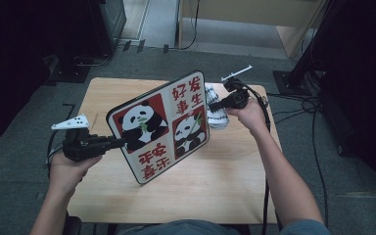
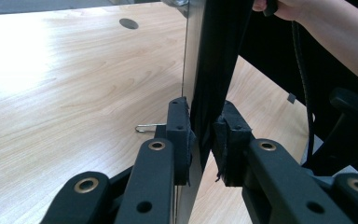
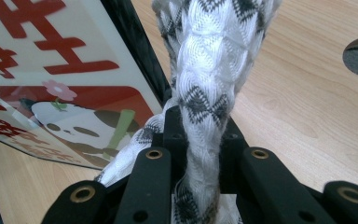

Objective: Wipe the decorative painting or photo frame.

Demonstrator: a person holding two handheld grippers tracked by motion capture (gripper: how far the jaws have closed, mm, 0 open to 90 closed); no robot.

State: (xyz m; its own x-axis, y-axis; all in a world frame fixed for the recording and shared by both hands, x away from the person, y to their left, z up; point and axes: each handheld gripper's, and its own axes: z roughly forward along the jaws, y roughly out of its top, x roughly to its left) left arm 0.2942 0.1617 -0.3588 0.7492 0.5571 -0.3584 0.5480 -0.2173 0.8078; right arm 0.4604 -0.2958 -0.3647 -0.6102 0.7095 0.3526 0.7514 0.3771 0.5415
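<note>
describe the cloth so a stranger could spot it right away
Start at the wooden table, then the panda board held up over it. Just behind the board's right edge, the right claw pinches the cloth: the one soft thing there, white with black zigzags.

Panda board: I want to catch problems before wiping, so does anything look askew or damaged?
The board isn't lying flat: the left gripper clamps its edge and holds it tilted above the table. The right gripper pinches a bunched cloth beside it. No crack or spill shows.
</note>
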